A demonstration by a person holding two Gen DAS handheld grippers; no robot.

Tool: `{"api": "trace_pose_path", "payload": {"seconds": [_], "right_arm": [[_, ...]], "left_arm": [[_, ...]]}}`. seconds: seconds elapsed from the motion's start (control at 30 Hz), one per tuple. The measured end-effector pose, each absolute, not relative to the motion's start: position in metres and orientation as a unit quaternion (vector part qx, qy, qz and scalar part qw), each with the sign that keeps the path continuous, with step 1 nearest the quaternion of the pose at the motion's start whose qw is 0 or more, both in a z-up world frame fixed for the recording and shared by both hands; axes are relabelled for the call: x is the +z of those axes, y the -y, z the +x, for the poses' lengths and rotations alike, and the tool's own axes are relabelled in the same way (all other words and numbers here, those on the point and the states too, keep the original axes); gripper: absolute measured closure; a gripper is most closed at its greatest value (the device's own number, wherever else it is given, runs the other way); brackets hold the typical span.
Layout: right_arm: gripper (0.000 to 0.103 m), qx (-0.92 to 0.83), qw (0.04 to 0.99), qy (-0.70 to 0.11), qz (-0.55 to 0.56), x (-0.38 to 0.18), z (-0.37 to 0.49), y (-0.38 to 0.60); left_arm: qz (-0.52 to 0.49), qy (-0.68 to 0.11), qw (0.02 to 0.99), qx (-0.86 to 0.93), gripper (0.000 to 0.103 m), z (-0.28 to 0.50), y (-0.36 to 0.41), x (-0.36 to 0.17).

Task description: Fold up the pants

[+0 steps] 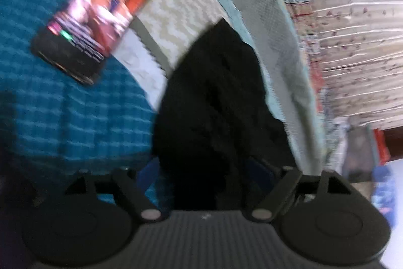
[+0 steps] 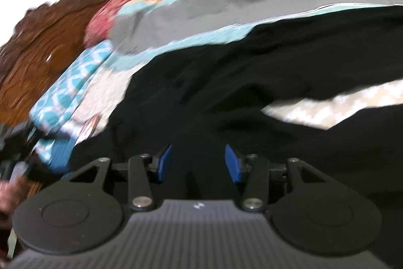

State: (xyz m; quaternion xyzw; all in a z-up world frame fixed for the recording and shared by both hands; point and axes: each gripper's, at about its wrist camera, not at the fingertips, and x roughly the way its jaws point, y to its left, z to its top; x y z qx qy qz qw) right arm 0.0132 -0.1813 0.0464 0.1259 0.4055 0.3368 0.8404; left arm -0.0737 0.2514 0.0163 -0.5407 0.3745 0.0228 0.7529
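The black pants [image 2: 252, 72] lie spread on the bed, both legs running off to the right with cream bedding showing between them. My right gripper [image 2: 199, 163] hovers over the pants with its blue pads [image 2: 233, 164] wide apart and nothing clamped between them. In the left wrist view the black pants [image 1: 216, 97] fill the space between the pads of my left gripper [image 1: 206, 173]. The blue pads [image 1: 148, 173] stand apart at either side of the cloth. The frames are blurred and do not show whether the left gripper grips the cloth.
A phone with a lit screen [image 1: 93, 24] lies on the teal quilt [image 1: 63, 117] at left. Cream chevron bedding [image 1: 176, 4], a grey blanket [image 2: 252, 1] and a patterned curtain [image 1: 352, 29] lie beyond. A carved wooden headboard [image 2: 42, 47] stands at left.
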Motion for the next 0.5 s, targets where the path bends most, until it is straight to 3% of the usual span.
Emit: {"api": "trace_pose_path", "payload": {"seconds": [0.07,0.13,0.17,0.2,0.27,0.43,0.5], "right_arm": [[0.054,0.355,0.833,-0.409,0.119,0.046,0.003,0.172],[0.054,0.368,0.824,-0.415,0.116,0.044,-0.003,0.168],[0.055,0.373,0.819,-0.421,0.115,0.041,-0.005,0.164],[0.059,0.374,0.814,-0.430,0.112,0.037,-0.006,0.159],[0.088,0.365,0.803,-0.461,0.096,0.027,-0.005,0.150],[0.086,0.364,0.800,-0.468,0.087,0.024,-0.009,0.145],[0.086,0.351,0.804,-0.473,0.081,0.021,-0.006,0.137]], "left_arm": [[-0.549,-0.372,0.748,0.006,0.019,-0.065,-0.245,0.010],[-0.537,-0.380,0.753,0.016,0.040,-0.054,-0.237,0.003],[-0.527,-0.388,0.756,0.021,0.077,-0.050,-0.233,0.000],[-0.515,-0.397,0.759,0.025,0.095,-0.047,-0.229,-0.002],[-0.476,-0.386,0.789,0.044,0.096,-0.054,-0.224,0.014],[-0.178,-0.344,0.917,0.097,0.098,-0.091,-0.176,0.102],[-0.133,-0.373,0.910,0.123,0.097,-0.095,-0.169,0.102]]}}
